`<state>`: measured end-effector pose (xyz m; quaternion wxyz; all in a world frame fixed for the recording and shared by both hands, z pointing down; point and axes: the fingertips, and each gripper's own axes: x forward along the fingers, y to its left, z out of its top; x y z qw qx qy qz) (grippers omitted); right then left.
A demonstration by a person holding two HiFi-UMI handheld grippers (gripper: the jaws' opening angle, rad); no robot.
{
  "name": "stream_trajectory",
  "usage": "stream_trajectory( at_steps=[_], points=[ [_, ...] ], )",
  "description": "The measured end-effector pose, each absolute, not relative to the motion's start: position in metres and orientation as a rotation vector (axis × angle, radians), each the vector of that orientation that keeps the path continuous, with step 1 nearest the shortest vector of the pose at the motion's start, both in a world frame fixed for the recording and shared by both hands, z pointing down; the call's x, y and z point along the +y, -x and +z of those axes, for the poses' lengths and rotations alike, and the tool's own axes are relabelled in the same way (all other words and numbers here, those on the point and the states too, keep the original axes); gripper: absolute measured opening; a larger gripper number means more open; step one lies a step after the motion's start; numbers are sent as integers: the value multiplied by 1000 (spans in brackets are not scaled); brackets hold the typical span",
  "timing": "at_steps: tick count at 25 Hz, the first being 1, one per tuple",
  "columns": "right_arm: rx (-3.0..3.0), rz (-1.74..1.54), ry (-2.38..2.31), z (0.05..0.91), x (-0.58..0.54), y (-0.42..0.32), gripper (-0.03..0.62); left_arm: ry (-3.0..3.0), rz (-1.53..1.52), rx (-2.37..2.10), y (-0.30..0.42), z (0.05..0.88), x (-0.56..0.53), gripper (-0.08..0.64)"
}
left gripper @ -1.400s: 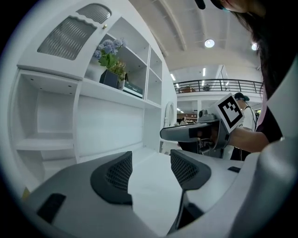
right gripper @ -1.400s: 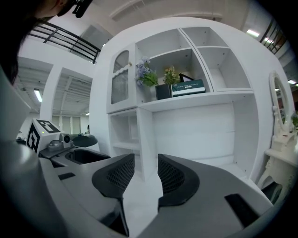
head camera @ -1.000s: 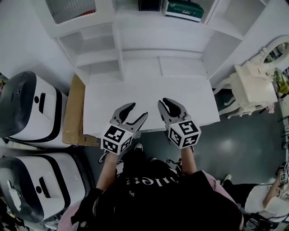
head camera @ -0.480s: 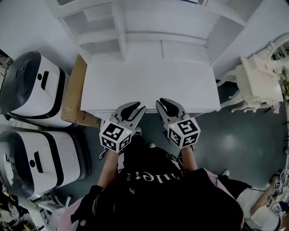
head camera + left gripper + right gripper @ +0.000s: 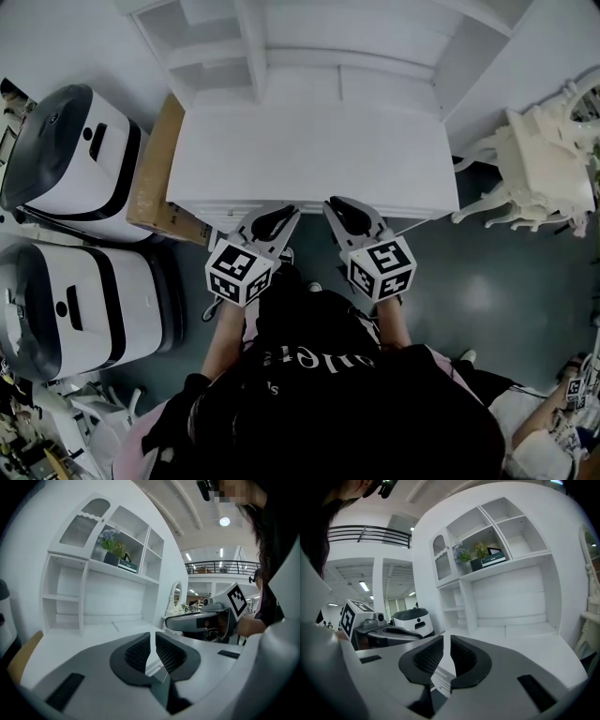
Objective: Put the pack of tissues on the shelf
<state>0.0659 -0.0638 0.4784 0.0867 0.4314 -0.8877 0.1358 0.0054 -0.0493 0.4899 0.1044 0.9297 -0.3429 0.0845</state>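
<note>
Zero trace of the soft pack of tissues in any view: none on the flat white tabletop (image 5: 309, 155), none between either claw. Possibly the small dark green box (image 5: 127, 565) beside the potted flowers (image 5: 108, 543) on an upper board of the tall white shelf unit (image 5: 65, 597), but too small to tell.

Left claw (image 5: 287, 212) together and empty, ribbed pads almost meeting with only bare tabletop beyond. Right claw (image 5: 330, 202) likewise together on nothing. Both side by side, tips at the tabletop's near edge, close to one another.

Main risk, as a judgement: a reach made blind, with no pack located. Further risk of shoving a soft pack along the tabletop or off an edge if met with jaws shut like this. Risk also of pinching only loose wrapper and dropping the pack on the lift. Some chance of knocking the flowers or the green box when placing on that board.

Against a second ago: left claw then wide apart, now closed; right claw then slightly apart, now closed. Both drawn back from over the tabletop to its near edge. Upper shelf board and green box gone from the head view's top.
</note>
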Motion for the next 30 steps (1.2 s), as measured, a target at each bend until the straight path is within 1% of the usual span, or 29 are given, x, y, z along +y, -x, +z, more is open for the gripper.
stream_trajectory(
  at_steps=[30],
  points=[
    [-2662, 324, -1210, 483, -25, -68, 71, -2729, 264, -1052, -8, 494, -11, 41]
  ],
)
